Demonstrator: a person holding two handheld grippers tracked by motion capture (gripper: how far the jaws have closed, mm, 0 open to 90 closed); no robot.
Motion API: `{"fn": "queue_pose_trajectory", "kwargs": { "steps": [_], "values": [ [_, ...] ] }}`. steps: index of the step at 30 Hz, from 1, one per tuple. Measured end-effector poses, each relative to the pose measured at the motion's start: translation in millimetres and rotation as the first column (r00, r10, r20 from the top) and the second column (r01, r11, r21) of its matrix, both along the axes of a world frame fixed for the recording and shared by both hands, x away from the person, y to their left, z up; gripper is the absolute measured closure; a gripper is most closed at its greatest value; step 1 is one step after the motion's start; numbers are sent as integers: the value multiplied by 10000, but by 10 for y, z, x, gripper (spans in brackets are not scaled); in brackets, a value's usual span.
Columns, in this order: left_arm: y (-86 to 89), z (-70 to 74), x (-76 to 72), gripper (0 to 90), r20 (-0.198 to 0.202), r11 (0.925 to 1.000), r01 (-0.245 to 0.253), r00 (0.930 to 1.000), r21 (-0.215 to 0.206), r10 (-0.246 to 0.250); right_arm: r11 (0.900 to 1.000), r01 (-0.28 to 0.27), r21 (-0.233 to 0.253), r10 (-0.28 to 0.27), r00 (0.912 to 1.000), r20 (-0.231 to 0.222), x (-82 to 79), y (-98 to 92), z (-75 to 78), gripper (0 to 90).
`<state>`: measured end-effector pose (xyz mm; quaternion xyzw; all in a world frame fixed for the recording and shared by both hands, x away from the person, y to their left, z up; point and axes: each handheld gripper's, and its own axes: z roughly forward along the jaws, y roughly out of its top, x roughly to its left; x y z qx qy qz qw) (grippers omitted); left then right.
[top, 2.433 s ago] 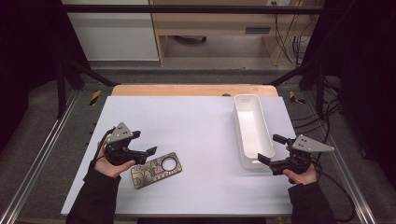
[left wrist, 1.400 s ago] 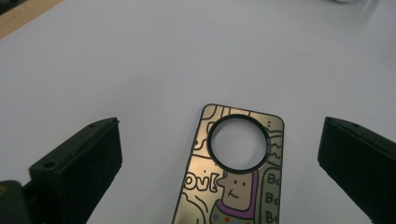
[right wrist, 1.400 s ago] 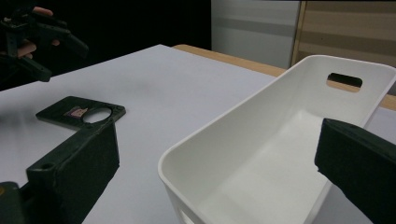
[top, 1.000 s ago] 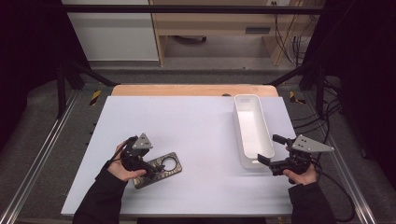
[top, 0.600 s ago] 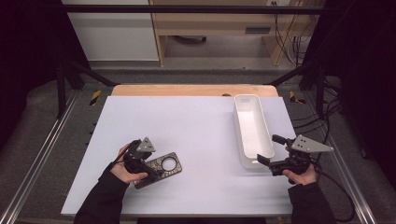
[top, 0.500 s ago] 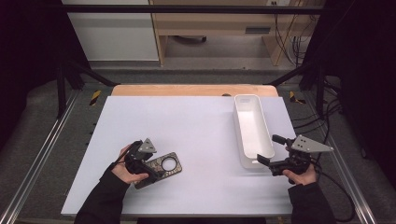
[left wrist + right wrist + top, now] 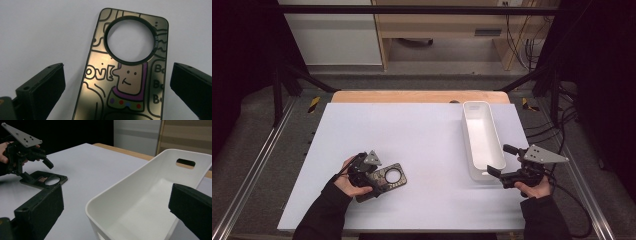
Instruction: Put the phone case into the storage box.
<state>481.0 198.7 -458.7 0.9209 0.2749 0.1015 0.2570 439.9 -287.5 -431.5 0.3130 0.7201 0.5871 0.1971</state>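
Left gripper view: my left gripper point(image 7: 117, 82), jaws apart, one on each side of the phone case point(image 7: 125, 72), neither touching it. The case lies flat on the white table point(image 7: 37, 27), cartoon print up, round camera hole toward the far end.

- Phone case: thin, glossy and probably light. I judge it stiff but slightly springy, slippery on its printed face, and hard to lift from flat. Best hold: across the two long edges, below the hole, where the frame is widest.
- Right gripper point(image 7: 507, 167): jaws apart, idle, well to the right of the case, at the near end of the bin point(image 7: 482, 140).
- Bin: white, long, empty, well right of the case.
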Motion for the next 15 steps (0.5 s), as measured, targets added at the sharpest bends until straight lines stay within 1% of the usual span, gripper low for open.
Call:
{"fn": "queue_pose_trajectory", "kwargs": {
  "steps": [2, 12, 15],
  "values": [
    [-6, -14, 3, 0, -39, 9999, 27, 10000, 114, -26, 10000, -15, 0, 15, 10000, 9, 0, 0, 0, 3],
    [-29, -53, 10, 0, -256, 9993, 162, 9996, 335, -154, 10000, -4, 0, 4, 10000, -9, 0, -1, 1, 3],
    [-35, -61, 12, 1, -300, 9986, 274, 9992, 448, -260, 10000, -22, 10, 22, 10000, -4, 0, -3, 2, 3]
  ]
}}
